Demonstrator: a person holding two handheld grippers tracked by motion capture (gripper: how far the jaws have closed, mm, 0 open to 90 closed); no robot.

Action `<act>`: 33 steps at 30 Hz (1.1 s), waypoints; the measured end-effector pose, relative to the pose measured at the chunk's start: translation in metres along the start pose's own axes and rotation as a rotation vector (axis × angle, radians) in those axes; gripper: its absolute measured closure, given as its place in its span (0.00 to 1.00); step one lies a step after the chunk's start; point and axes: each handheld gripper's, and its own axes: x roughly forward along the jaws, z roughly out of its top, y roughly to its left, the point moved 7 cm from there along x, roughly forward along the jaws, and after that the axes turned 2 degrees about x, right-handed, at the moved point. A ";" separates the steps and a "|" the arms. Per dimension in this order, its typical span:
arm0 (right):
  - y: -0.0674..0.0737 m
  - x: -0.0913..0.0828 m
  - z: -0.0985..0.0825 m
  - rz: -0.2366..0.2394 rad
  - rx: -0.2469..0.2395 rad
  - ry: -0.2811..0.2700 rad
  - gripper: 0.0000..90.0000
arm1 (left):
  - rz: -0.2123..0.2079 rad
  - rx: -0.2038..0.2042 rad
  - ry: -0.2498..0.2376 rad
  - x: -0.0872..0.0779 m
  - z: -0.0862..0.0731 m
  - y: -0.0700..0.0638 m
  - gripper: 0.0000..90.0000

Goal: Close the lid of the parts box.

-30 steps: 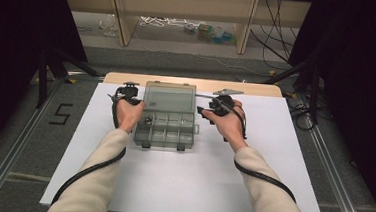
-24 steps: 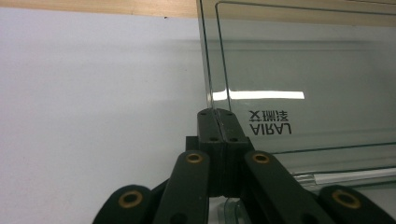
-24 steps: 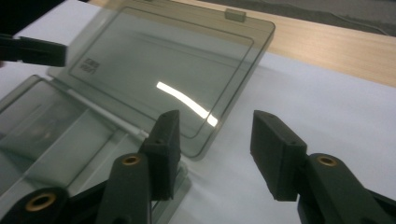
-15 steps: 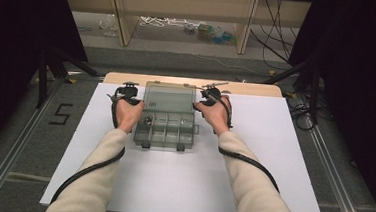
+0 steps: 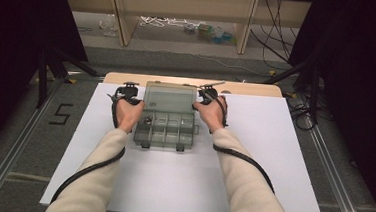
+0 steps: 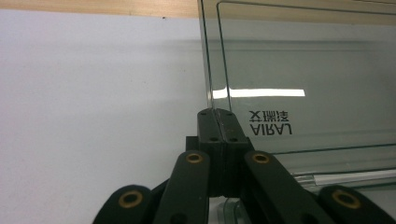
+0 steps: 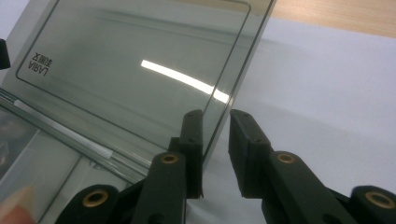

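A smoke-tinted clear plastic organizer box sits on the white table toward twelve o'clock from the person, its lid raised at the far side and its divided tray open toward six o'clock. From the high view, the left gripper is at the lid's nine o'clock edge and the right gripper at its three o'clock edge, each with a hand behind it, but that view is too small to tell how the jaws stand. The left gripper view settles one side: the left gripper has its jaws pressed together with no gap, clamped on the lid's side edge, which runs up toward twelve o'clock from the tips; mirrored lettering shows through the plastic at about three o'clock of the tips. The right gripper view shows the right gripper with its jaws parted, one on each side of the lid's edge; the pane lies against the inner jaw, while the outer jaw stands clear of it, so this tool is released. A fingertip shows blurred at seven o'clock of that view, by the tray.
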 end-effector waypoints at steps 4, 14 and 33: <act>0.003 0.001 0.001 -0.025 0.019 0.011 0.88 | 0.000 0.002 0.001 0.000 0.000 0.000 1.00; 0.012 0.000 0.003 -0.095 0.125 0.039 0.94 | -0.003 0.008 -0.003 -0.001 -0.001 0.001 1.00; 0.015 -0.004 0.004 -0.151 0.167 -0.038 0.99 | 0.016 0.048 -0.020 -0.003 0.005 0.004 0.88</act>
